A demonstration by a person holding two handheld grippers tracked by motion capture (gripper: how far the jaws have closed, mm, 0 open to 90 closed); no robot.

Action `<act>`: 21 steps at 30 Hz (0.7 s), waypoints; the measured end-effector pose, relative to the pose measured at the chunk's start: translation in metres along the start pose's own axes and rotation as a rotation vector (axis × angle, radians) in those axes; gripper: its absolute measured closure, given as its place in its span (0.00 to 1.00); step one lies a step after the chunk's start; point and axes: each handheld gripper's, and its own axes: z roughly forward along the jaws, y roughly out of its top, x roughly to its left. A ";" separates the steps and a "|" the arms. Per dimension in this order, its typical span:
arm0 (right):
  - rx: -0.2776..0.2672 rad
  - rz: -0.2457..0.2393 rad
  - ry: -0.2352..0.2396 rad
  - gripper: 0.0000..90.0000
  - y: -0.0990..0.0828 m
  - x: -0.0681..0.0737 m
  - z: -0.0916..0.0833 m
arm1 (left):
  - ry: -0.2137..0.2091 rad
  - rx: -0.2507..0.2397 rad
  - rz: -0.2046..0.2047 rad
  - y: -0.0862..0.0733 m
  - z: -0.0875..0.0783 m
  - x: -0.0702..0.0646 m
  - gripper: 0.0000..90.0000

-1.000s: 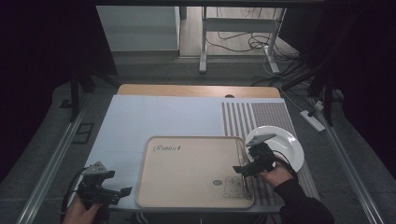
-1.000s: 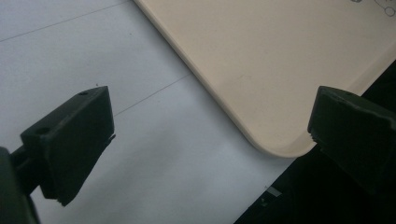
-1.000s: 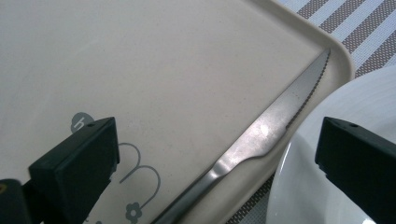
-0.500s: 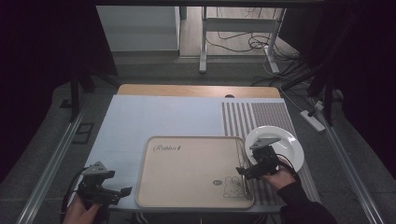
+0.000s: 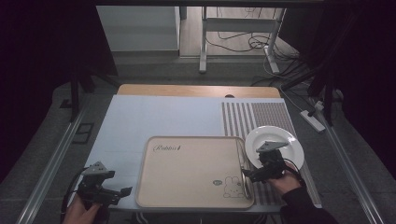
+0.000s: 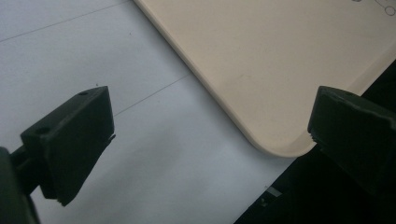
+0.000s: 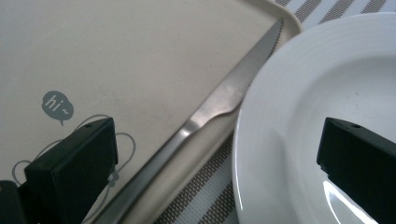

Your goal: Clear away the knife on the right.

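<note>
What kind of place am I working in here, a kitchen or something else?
Probably a lab or recording workspace, not a kitchen. The table stands on a bare floor with loose cables and a power strip behind it, and dark curtains close off both sides. The tray, knife and plate look staged.

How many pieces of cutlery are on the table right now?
1: a silver steel table knife lying along the right rim of the beige rectangular tray, beside the round white plate, ahead of the open right gripper. No others are visible.
</note>
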 end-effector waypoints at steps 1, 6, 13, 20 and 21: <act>-0.005 0.003 -0.002 0.00 -0.001 -0.001 -0.001 | 0.000 0.000 0.000 0.000 0.000 0.000 0.02; -0.015 0.026 -0.016 0.00 -0.009 -0.003 -0.008 | 0.000 0.000 -0.001 0.000 0.000 0.000 0.02; -0.019 0.053 -0.039 0.00 -0.020 -0.005 -0.016 | -0.001 0.000 -0.002 0.000 0.000 0.000 0.02; -0.022 0.083 -0.045 0.00 -0.031 -0.008 -0.022 | -0.001 -0.001 -0.004 0.000 0.000 0.000 0.02; -0.023 0.086 -0.045 0.00 -0.032 -0.009 -0.023 | -0.001 -0.001 -0.004 0.000 0.000 0.000 0.02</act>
